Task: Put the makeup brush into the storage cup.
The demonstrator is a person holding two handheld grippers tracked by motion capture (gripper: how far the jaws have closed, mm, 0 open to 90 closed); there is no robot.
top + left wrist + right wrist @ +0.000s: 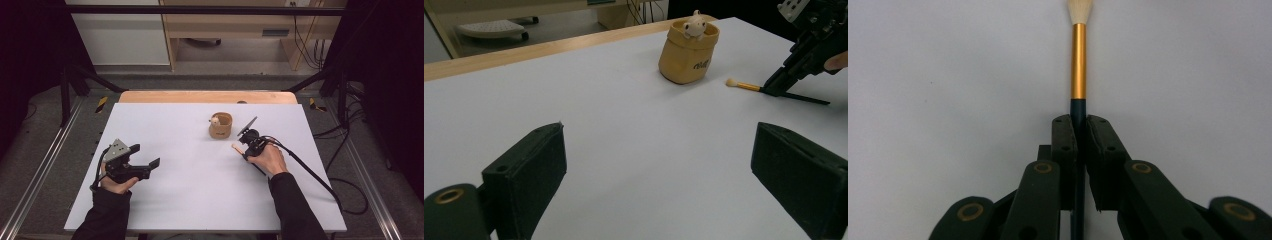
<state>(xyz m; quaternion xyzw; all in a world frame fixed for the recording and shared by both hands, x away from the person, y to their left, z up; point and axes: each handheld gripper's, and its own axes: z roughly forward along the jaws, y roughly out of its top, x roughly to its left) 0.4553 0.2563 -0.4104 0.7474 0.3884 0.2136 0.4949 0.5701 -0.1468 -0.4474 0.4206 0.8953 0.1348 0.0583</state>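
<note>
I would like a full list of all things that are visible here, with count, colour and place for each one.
brush: one, gold ferrule, dark handle, pale bristles; on the table, right of centre, clamped at its handle.
holder: one, tan, sack-shaped, with a small pale figure at its rim; far middle of the table, left of the brush tip.
table: one, white top with a wooden far edge.
cart base: one, white, on the floor beyond the table.
left gripper: one, black, jaws open, above the near left of the table.
right gripper: one, black, shut on the brush.
hands: two, dark sleeves, entering from the near edge.
</note>
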